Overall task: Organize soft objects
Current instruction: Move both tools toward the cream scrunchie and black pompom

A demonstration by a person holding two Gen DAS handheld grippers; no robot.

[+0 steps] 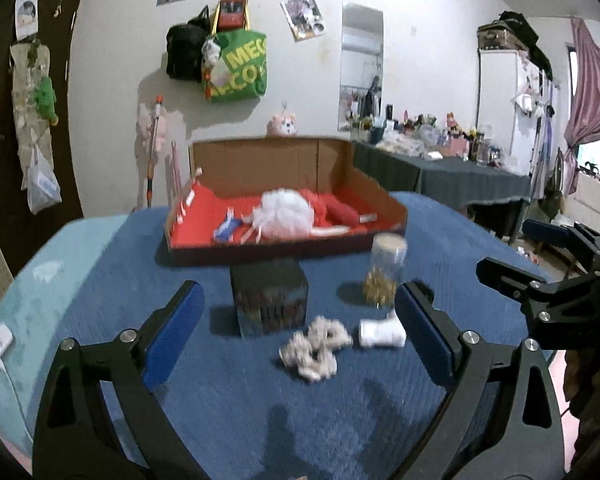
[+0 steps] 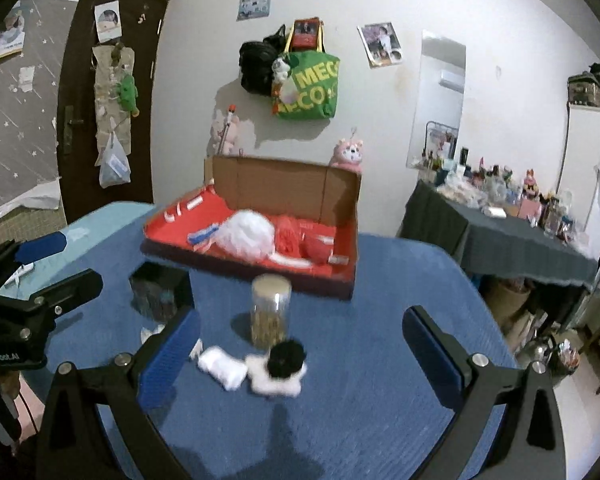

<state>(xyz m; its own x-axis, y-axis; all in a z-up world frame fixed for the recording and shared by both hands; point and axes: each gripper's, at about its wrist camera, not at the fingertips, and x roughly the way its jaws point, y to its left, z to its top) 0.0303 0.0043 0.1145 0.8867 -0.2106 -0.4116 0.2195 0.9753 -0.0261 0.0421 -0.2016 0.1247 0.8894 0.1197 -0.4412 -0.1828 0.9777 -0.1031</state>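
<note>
**Both tongs released above the blue cloth, loose soft items lying between them**

The left gripper (image 1: 298, 322) is spread wide and grips nothing; in its view a beige scrunchie (image 1: 315, 347) lies at 6 o'clock from a dark cube box (image 1: 269, 298), with a white cloth roll (image 1: 381, 333) just beside the scrunchie at 3 o'clock, close to the right finger's blue pad (image 1: 424, 340); a clear jar (image 1: 385, 274) with golden contents stands at 12 o'clock from the roll. The right gripper (image 2: 300, 346) is likewise released and empty; between its fingers sit the white cloth roll (image 2: 223, 368) and, touching it at 3 o'clock, a black-and-white fluffy piece (image 2: 280, 372), both at 6 o'clock from the jar (image 2: 271, 312). Farther back on the blue table cover (image 2: 360, 400) rests a shallow cardboard tray (image 1: 380, 192) with a red lining; inside it lie a white mesh bath pouf (image 1: 286, 214), a red rolled item (image 1: 342, 212) at its 3 o'clock and a small blue-and-white packet (image 1: 226, 230) at its 9 o'clock.
</note>
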